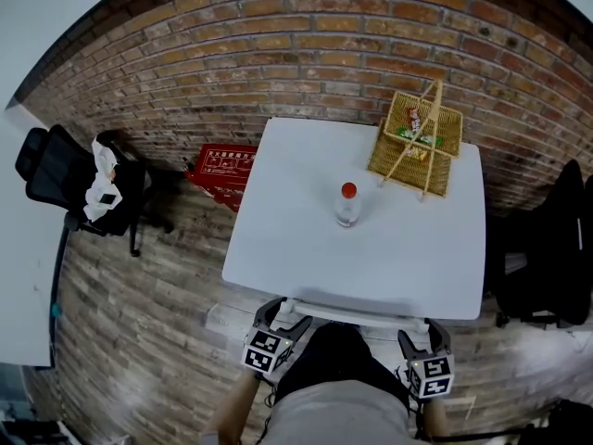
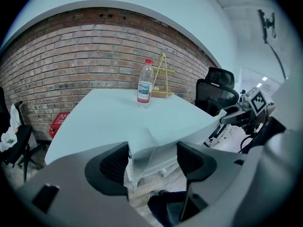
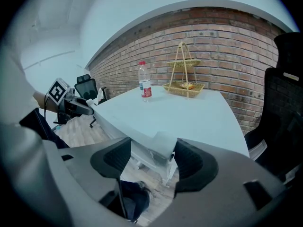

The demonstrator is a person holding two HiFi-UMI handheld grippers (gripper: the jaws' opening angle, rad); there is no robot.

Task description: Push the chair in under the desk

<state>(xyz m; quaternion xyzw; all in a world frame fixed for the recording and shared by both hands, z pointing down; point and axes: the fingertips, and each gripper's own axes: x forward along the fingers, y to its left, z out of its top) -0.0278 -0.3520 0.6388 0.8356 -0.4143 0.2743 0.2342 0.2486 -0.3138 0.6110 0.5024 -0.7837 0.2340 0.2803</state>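
Closest to the lens, the left gripper [image 1: 285, 318] and the right gripper [image 1: 424, 341] are held low at the bottom of the head view, on either side of the person's body and just before the near edge of the white desk [image 1: 306, 202]. In each gripper view the jaws are spread wide. Only the desk's corner and underframe are seen through the gap, so both claws are released and nothing is grasped. This is judged a ready stance, since no chair is within reach yet.

Two black chairs are seen, and which one is meant cannot be told. The near chair [image 1: 556, 248] stands at the right edge of the frame, just beside the desk's right side. The far chair [image 1: 65, 179] stands at the left of the frame, well apart from the desk, with a white cloth [image 1: 102, 188] draped on it. Neither is tucked under, so the push is judged not yet begun. A turn toward one chair would be needed first, and open jaws would suit setting against a backrest.

A bottle [image 1: 347, 204] stands upright at mid-desk and a wicker basket [image 1: 417, 142] sits at the desk's upper right corner. Both are kept on top, clear of the leg space. A red box [image 1: 222, 165] lies on the floor against the brick wall, upper left of the desk.
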